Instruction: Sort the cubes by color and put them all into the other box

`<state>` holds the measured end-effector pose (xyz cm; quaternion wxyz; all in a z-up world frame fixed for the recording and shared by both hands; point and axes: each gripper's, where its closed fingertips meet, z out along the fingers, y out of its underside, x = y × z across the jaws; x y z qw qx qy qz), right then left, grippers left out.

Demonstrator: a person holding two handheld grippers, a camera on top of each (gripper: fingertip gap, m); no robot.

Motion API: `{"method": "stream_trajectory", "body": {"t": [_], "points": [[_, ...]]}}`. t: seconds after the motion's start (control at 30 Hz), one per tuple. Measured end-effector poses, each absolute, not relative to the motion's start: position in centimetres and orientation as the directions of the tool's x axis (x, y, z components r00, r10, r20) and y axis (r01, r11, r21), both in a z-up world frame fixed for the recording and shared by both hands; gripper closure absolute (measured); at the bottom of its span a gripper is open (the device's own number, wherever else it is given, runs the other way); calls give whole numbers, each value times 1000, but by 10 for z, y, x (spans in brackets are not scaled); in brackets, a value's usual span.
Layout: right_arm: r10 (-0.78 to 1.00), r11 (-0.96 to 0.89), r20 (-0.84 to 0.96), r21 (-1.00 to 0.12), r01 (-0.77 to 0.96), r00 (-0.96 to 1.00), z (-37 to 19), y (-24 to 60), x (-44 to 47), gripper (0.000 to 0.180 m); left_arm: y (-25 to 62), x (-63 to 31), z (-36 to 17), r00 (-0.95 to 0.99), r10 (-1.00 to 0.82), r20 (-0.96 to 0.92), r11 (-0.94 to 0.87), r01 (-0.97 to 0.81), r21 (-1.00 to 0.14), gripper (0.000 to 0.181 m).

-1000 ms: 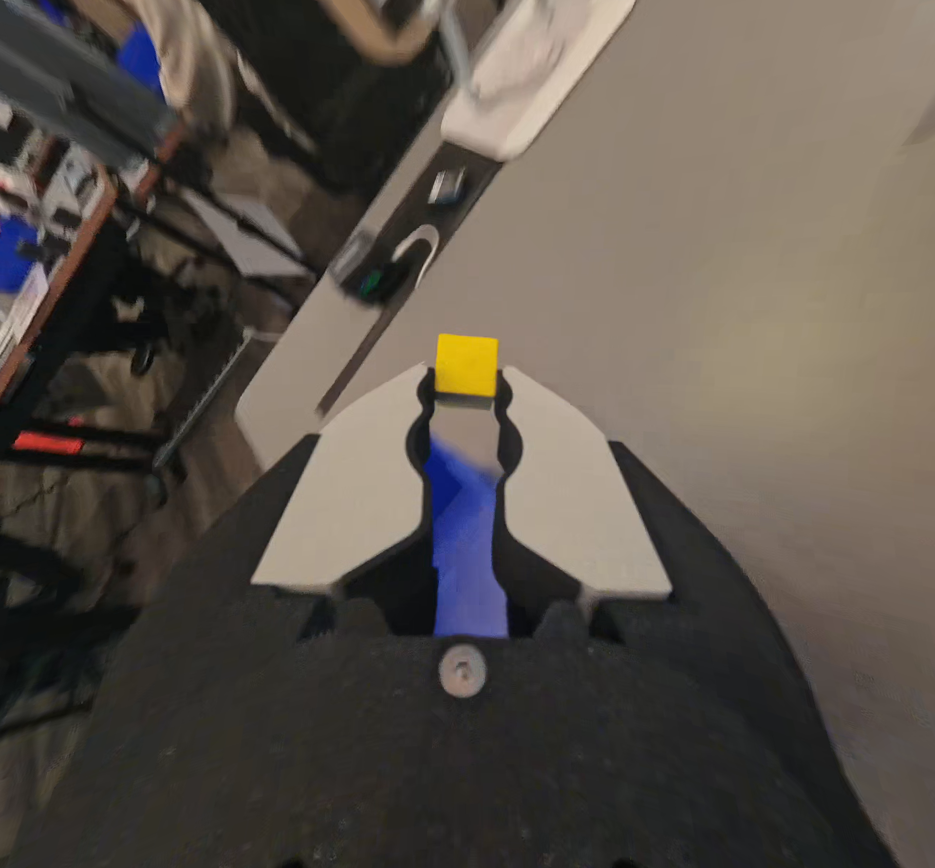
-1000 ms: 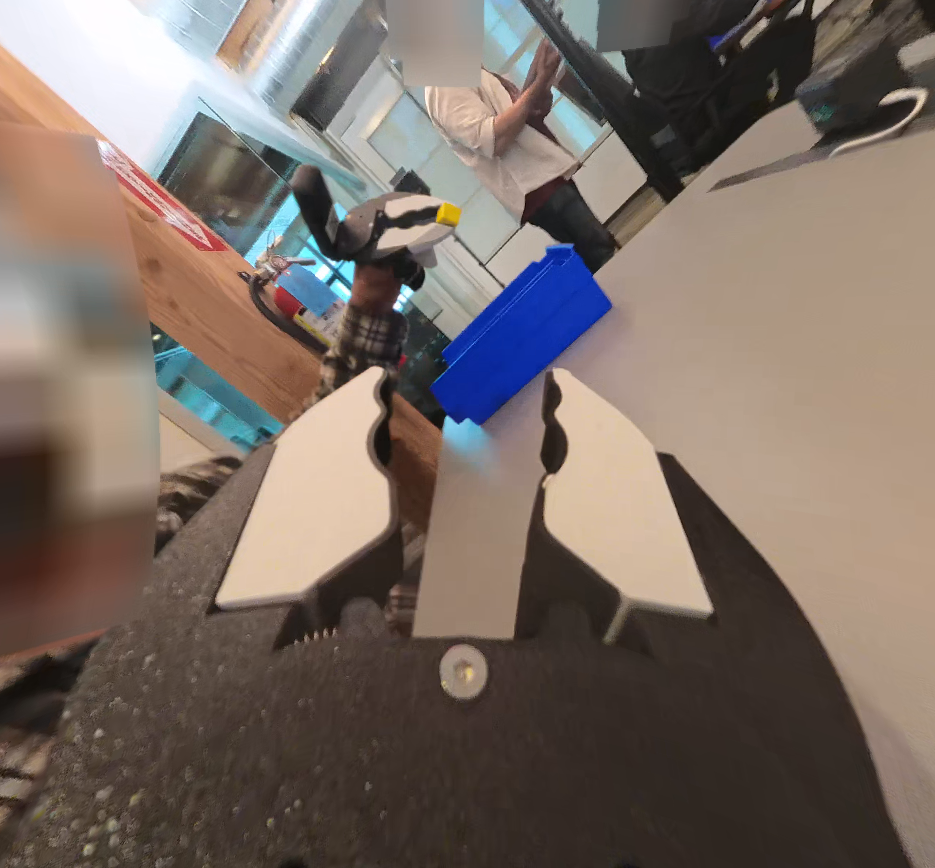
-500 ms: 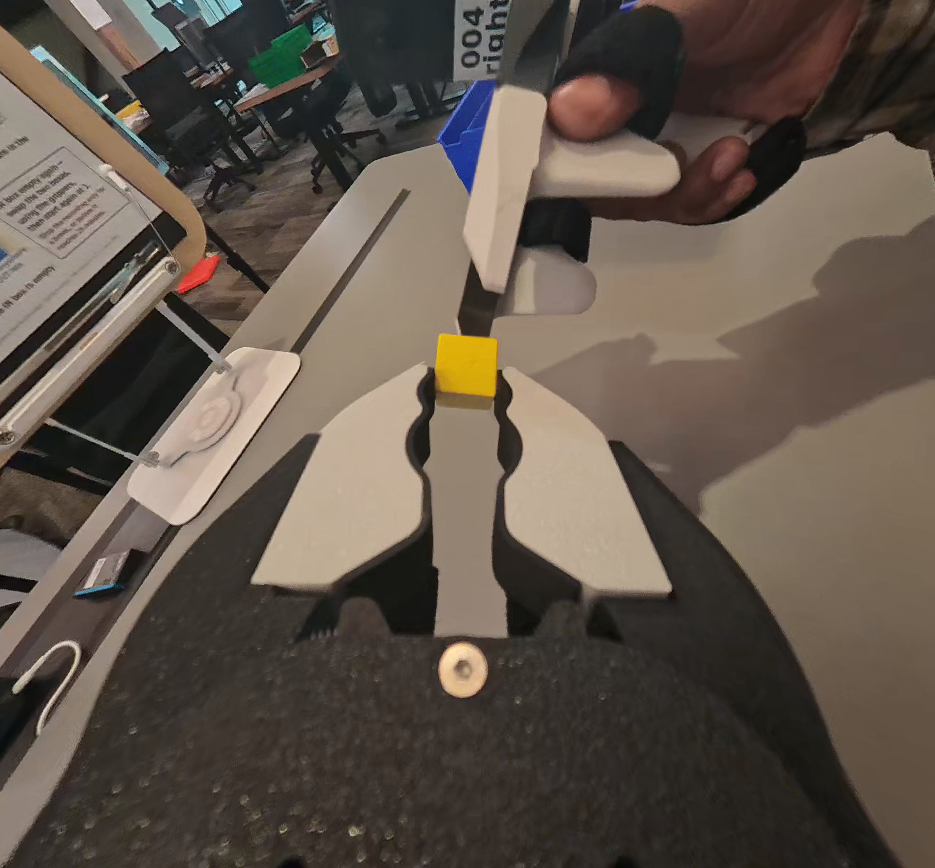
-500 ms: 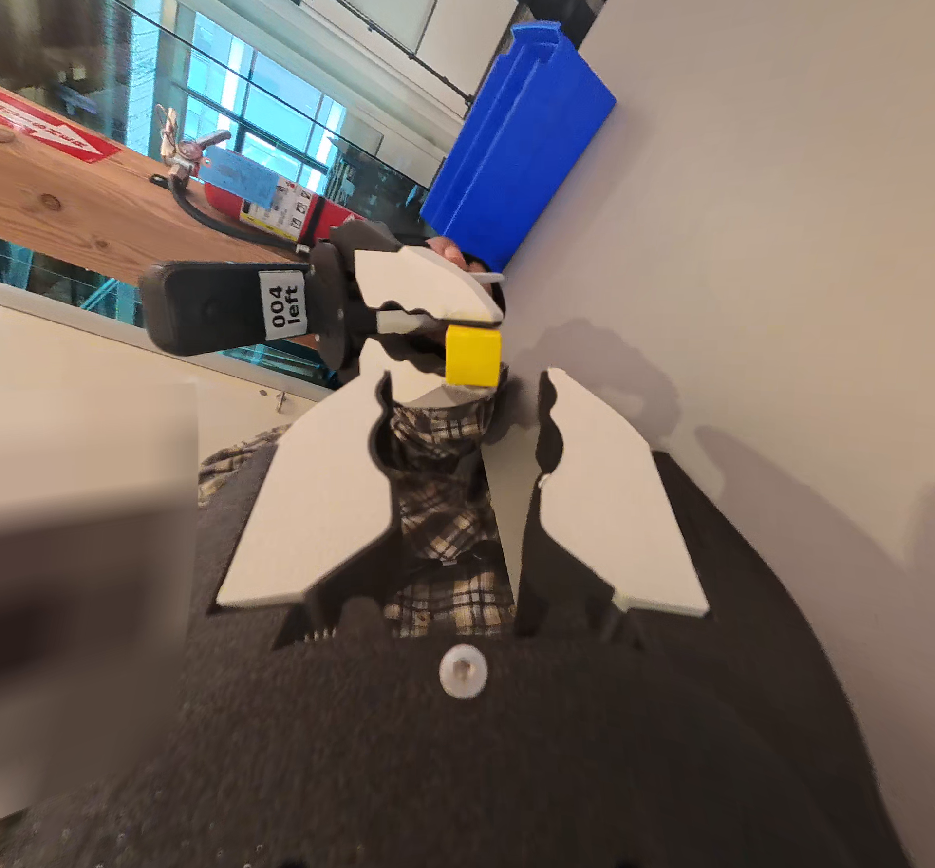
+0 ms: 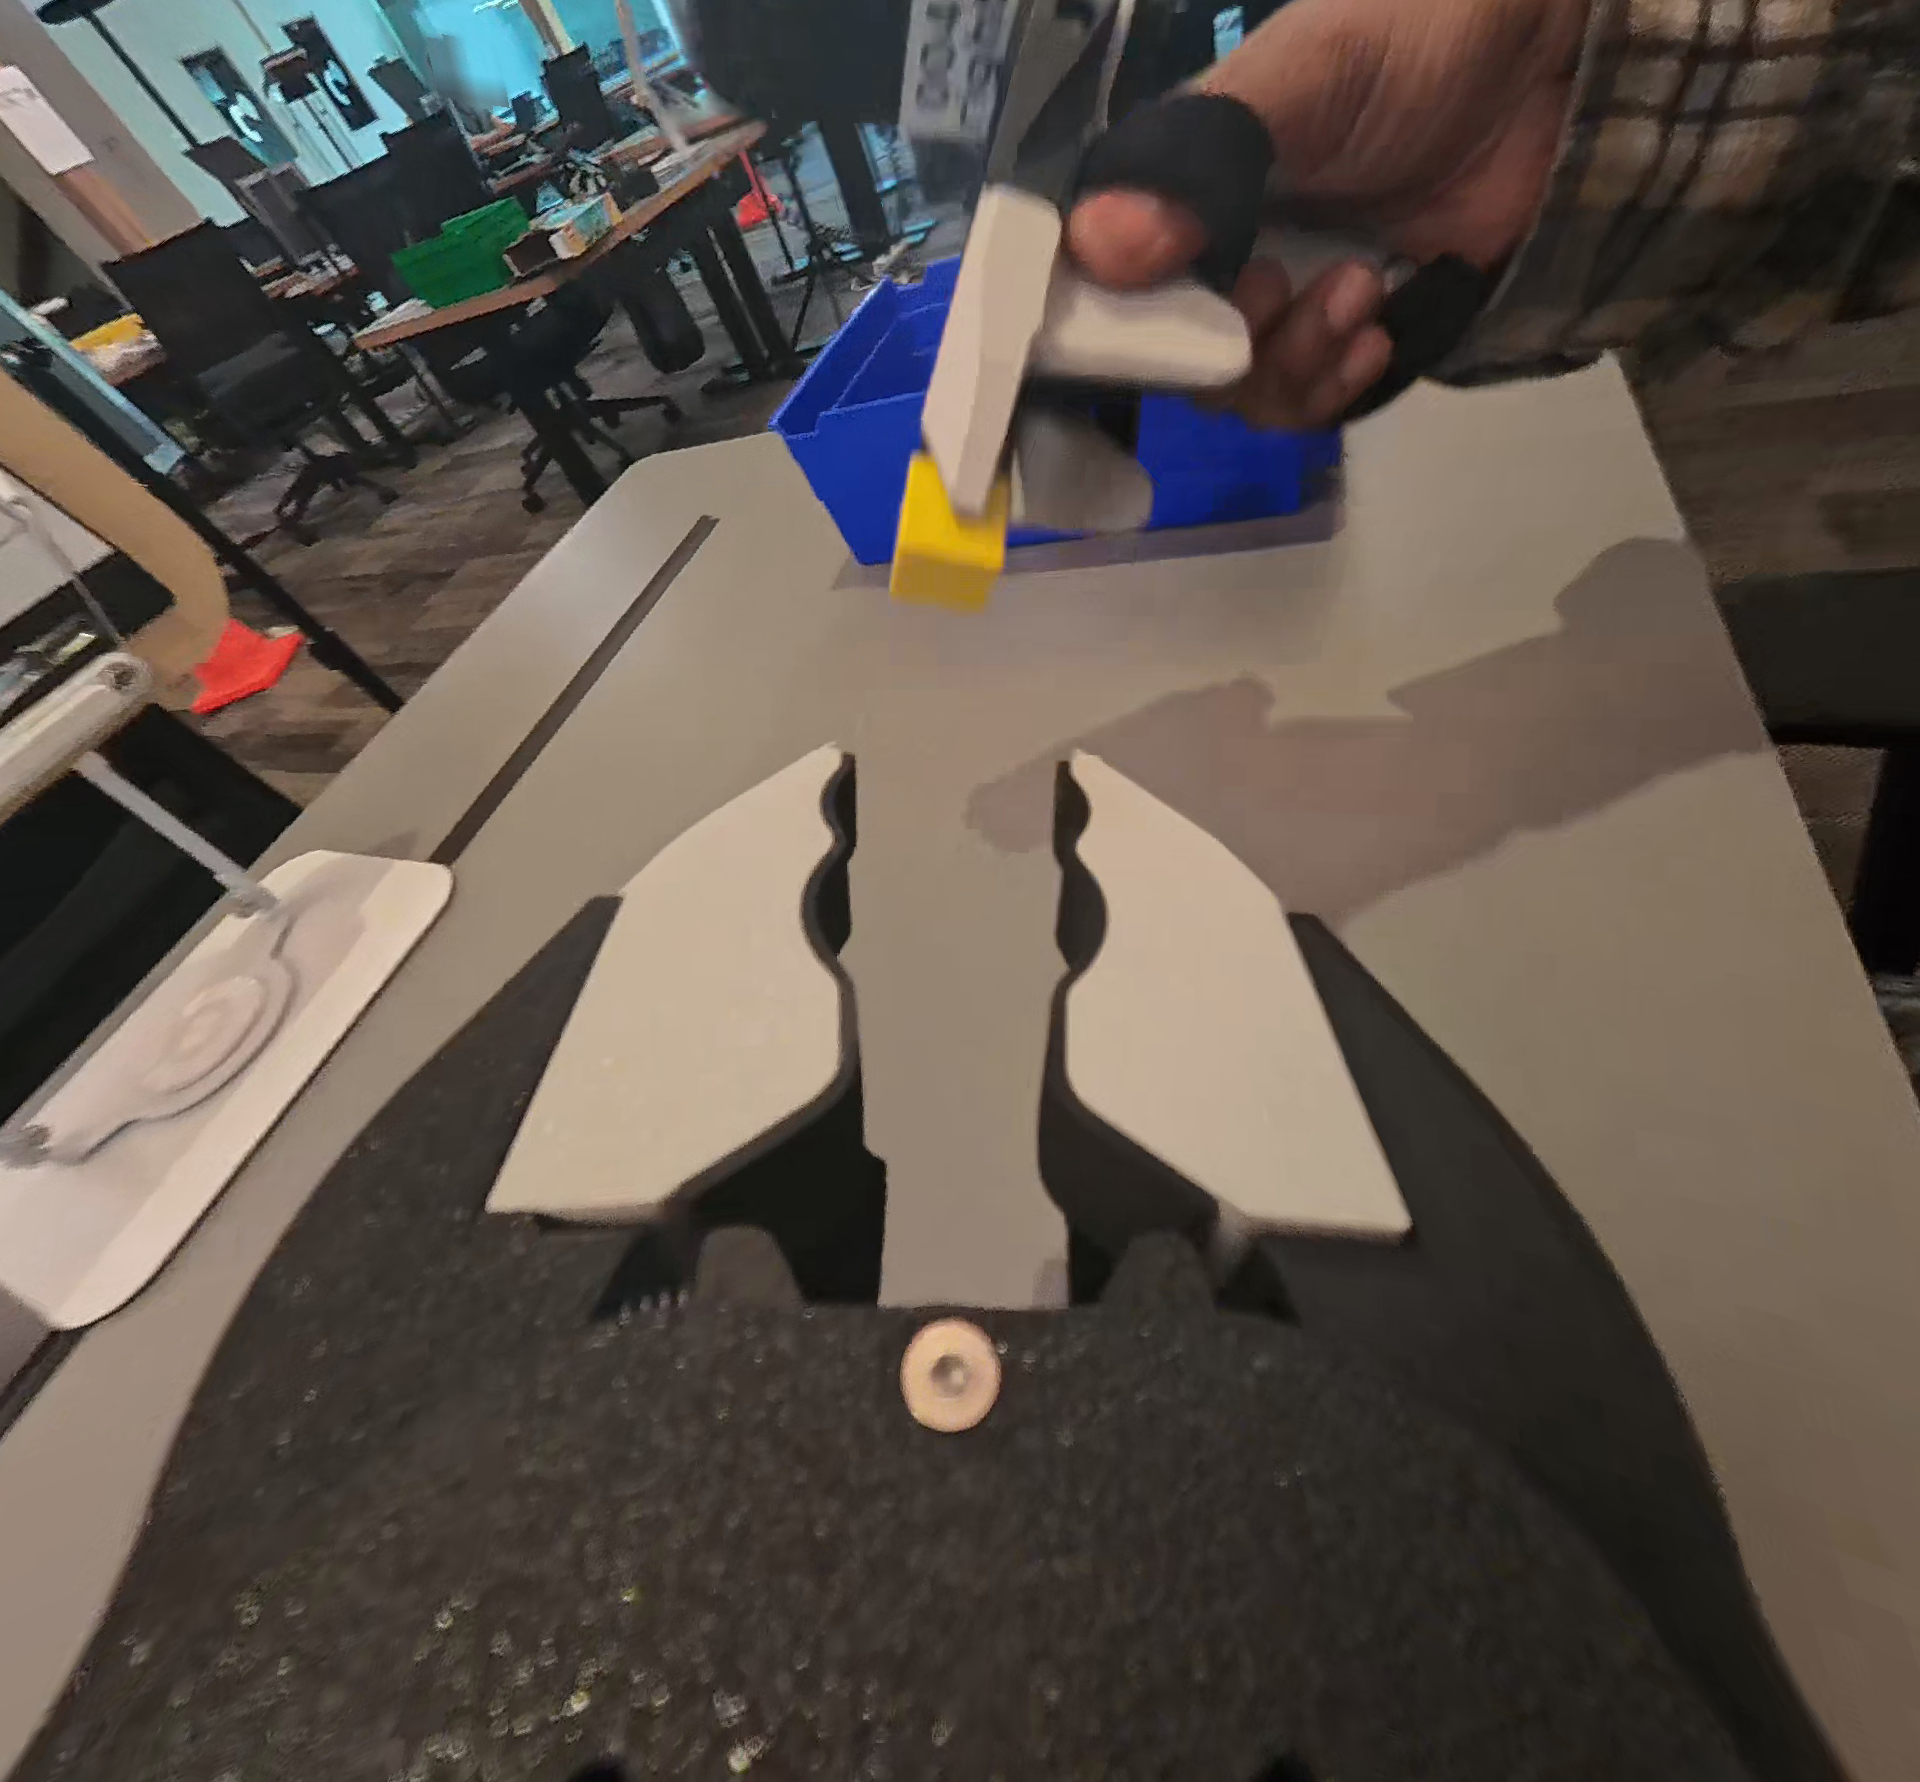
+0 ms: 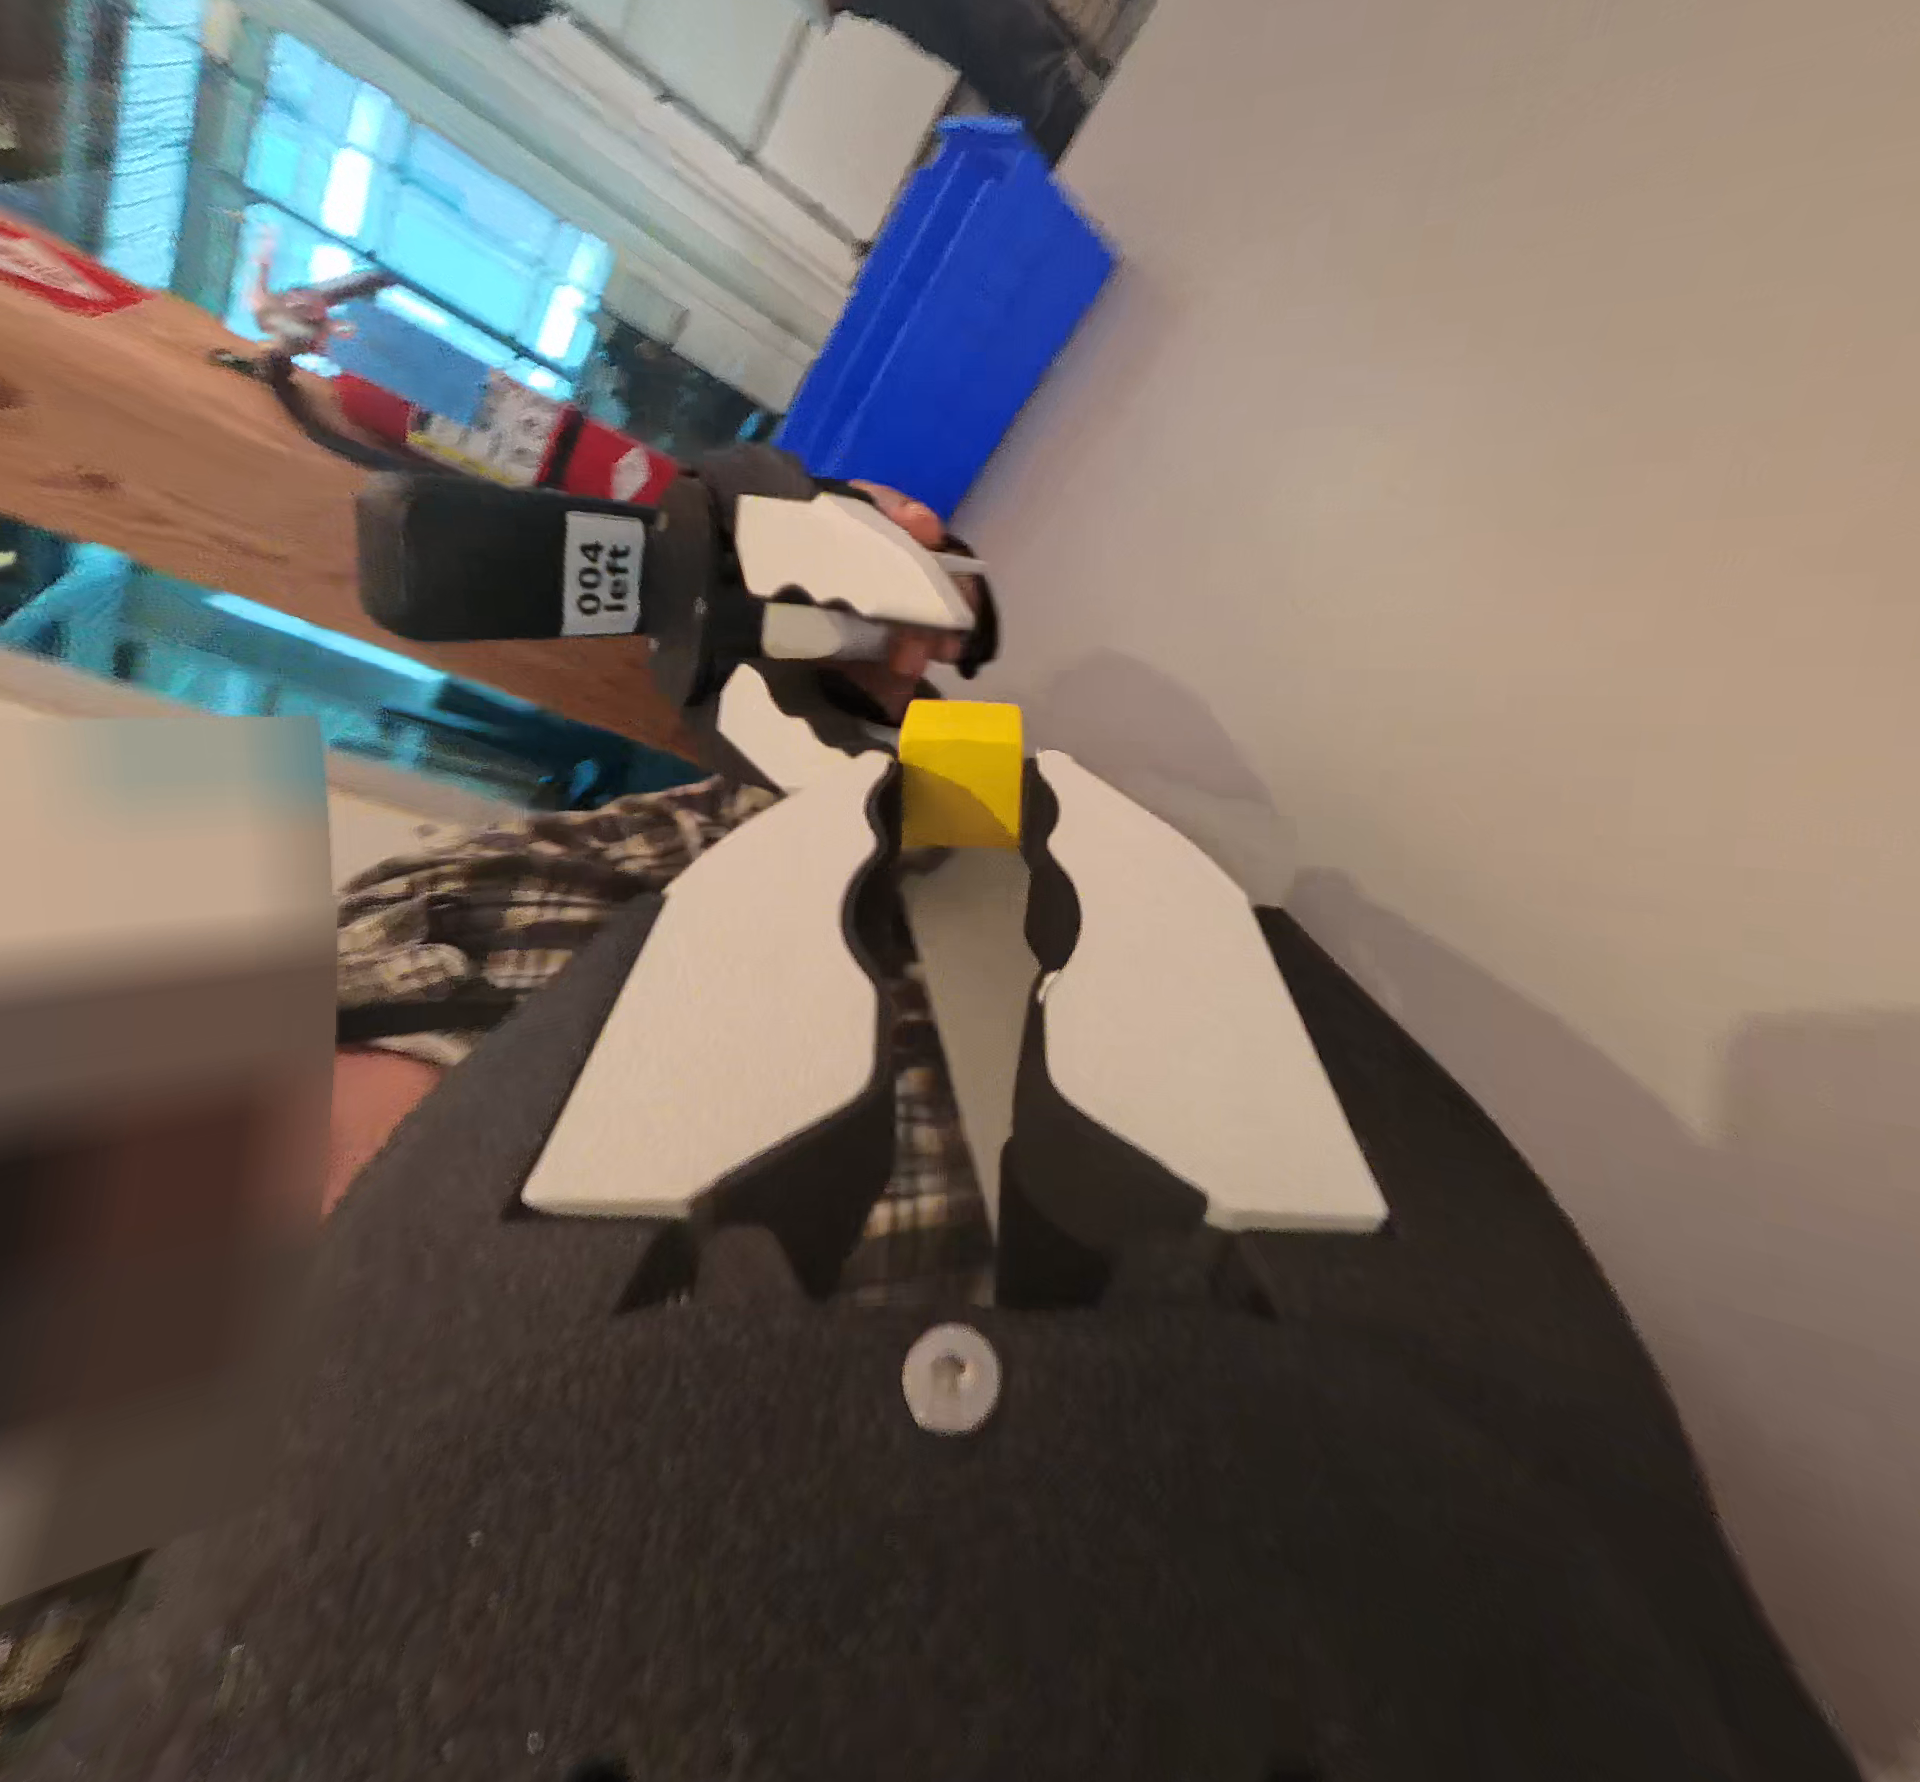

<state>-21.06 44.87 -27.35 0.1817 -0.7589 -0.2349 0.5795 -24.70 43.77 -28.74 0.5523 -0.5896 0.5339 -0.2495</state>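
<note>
Right claw [image 6: 961, 776] grips yellow cube [image 6: 958, 776] at its tips, above the table [image 5: 1455, 797]. Left claw [image 5: 956, 776] released, empty. Blue box [image 5: 862, 423] lies just beyond the cube; right claw nearer.

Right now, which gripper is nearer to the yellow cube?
Right. The right gripper is shut on the yellow cube; the left gripper is open and empty, apart from the cube.

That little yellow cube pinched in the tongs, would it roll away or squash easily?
The yellow cube probably won't roll: its faces look flat. It seems stiff, keeping sharp edges in the right tongs. Held only at the tips, it might slip.
</note>
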Motion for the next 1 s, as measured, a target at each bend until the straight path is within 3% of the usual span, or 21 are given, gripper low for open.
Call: {"method": "stream_trajectory", "body": {"t": [0.13, 0.3, 0.43, 0.63, 0.8, 0.87, 1.0], "points": [[545, -794, -632, -600, 98, 552, -280, 487, -91, 158, 437, -241, -304, 275, -931, -240, 158, -291, -944, 133], [274, -837, -238, -537, 109, 932, -305, 528, 99, 158, 437, -234, -322, 247, -939, -241, 160, -305, -939, 134], [128, -911, -130, -407, 65, 983, -340, 535, 170, 158, 436, -228, -335, 223, -939, -261, 176, -340, -924, 136], [84, -967, 74, -236, 99, 994, -396, 544, 205, 158, 432, -221, -345, 186, -943, -276, 193, -368, -909, 141], [92, -976, 194, -176, 127, 977, -418, 549, 218, 158, 428, -221, -350, 161, -940, -301, 218, -396, -892, 142], [92, -980, 245, -148, 131, 965, -418, 546, 222, 148, 427, -221, -350, 162, -940, -300, 216, -398, -892, 142], [122, -961, 287, -205, 186, 950, -367, 546, 211, 136, 429, -227, -341, 188, -944, -272, 190, -367, -911, 140]]}}
